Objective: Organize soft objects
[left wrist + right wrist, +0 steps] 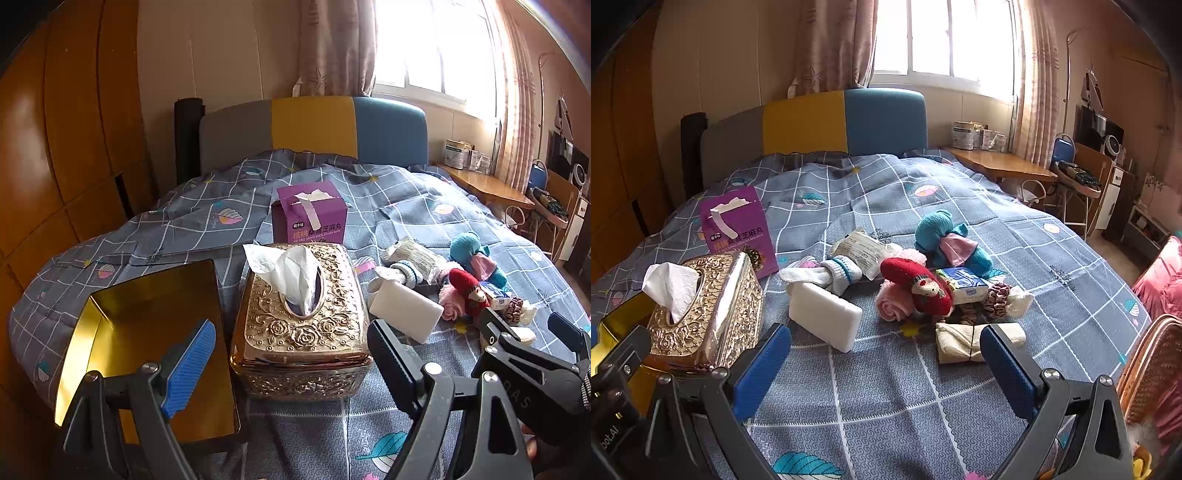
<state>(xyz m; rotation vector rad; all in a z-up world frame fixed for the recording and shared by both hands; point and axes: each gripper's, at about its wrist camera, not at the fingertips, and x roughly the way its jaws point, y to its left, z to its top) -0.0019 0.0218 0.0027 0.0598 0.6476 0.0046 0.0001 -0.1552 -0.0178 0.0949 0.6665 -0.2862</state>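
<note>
Nearest me, the left gripper (291, 373) hovers low over the bed (886, 391) with its fingers spread wide and empty, the gold tissue box (301, 325) sitting in the gap between them. The right gripper (886, 369) is just as wide open, holding nothing, bare quilt between its fingers.

At the left gripper's 10 o'clock lies an open gold tin (147, 332), its shiny inside empty as far as I can see. A white tissue (291, 277) sticks up out of the tissue box slot. Just behind, at 12 o'clock, stands a purple carton (309, 214) with a torn white strip on top.

From the right gripper, a folded cream cloth (975, 341) lies at 1 o'clock, touching the tip of its right-hand finger. A white foam block (825, 319) sits at 11 o'clock. Beyond them the soft pile clusters: red knitted doll (916, 284), pink rolled towel (895, 301), tissue packet (964, 284), scrunchie (997, 299), white socks (836, 275) and, farthest, a teal plush (942, 236).

Only the left view shows the tin's interior.
</note>
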